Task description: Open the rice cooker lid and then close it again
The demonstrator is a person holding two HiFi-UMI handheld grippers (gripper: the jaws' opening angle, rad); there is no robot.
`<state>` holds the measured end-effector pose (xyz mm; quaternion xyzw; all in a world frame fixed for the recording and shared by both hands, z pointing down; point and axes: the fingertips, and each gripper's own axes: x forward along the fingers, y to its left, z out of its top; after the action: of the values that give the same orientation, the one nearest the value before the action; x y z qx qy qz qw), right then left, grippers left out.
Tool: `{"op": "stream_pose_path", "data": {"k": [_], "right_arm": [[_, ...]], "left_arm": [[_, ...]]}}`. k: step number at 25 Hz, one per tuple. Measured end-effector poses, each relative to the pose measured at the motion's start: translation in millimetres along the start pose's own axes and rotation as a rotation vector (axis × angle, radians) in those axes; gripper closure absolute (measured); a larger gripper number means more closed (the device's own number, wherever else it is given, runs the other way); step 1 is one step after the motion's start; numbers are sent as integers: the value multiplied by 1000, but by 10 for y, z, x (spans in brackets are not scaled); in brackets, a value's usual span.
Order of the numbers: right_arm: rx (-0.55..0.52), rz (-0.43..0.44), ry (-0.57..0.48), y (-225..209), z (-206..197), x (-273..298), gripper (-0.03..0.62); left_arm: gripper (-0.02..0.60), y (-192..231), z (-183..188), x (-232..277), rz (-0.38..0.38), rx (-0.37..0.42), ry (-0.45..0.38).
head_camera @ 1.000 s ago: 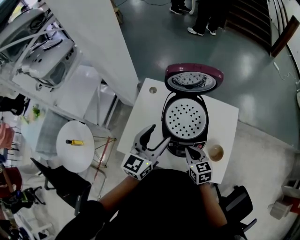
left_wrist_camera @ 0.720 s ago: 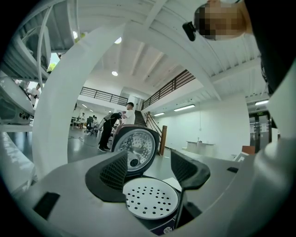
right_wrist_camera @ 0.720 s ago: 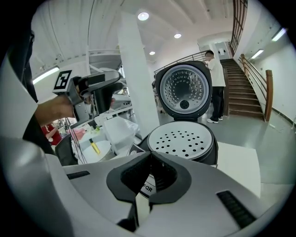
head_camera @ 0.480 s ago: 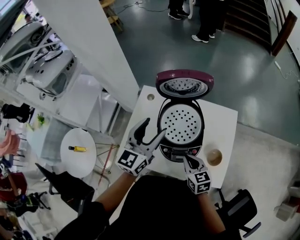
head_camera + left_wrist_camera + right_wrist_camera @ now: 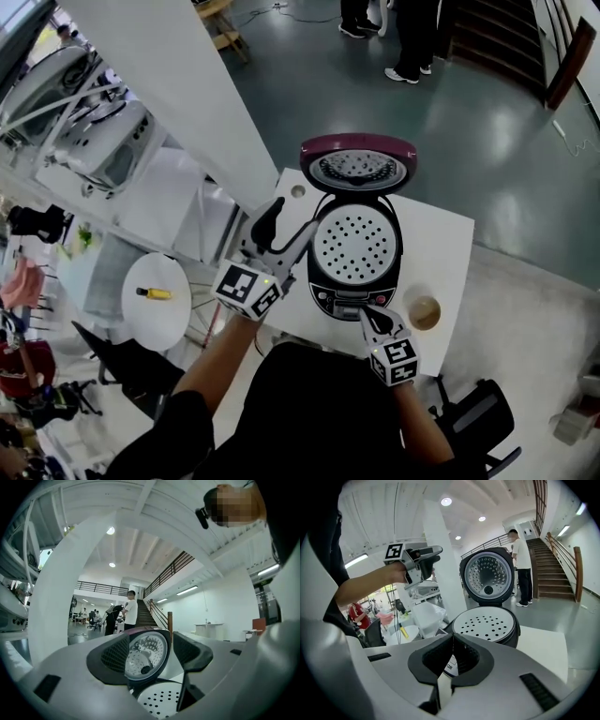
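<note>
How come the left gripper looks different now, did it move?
Yes. Against the rice cooker, the left gripper has gone from the cooker's front corner up along its left side, toward the open lid.

One rice cooker [image 5: 354,248], one cup [image 5: 424,312], one yellow bottle [image 5: 153,293].

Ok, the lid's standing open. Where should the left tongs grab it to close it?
Probably the free maroon rim of the lid, opposite the hinge and now its highest edge. It stands upright behind the cooker body, so bring the open left tongs over the top, jaws straddling that thin rim.
</note>
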<state>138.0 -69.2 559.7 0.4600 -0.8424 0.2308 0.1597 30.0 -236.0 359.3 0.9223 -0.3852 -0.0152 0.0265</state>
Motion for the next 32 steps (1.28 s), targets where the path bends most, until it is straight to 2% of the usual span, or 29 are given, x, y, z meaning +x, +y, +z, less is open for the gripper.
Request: {"op": "stream_pose_path", "data": {"k": [3,6,12,14,19,27,32], "right_arm": [[-6,-37,-12,-76,64,23,594],[34,-68,-39,-45,182,80,594],[62,-94,-49,12,303,340,594],[63,-101,-50,26,354,434,594],[66,-137,-55,22,454,565,594],[117,-215,-54,-70,484,679,594],[140,-247,-55,-116,472,721,594]], "left_arm": [[311,109,45,97,-16,-14,-15],[311,275,111,206,-40,-37,-22],[311,650,261,426,-73,-35,-46],[311,747,315,504,-99,-32,-49],[311,955,368,731,-167,-79,-42],[311,925,281,1194,-297,-64,4],[311,844,139,1427,-360,-113,47]]}}
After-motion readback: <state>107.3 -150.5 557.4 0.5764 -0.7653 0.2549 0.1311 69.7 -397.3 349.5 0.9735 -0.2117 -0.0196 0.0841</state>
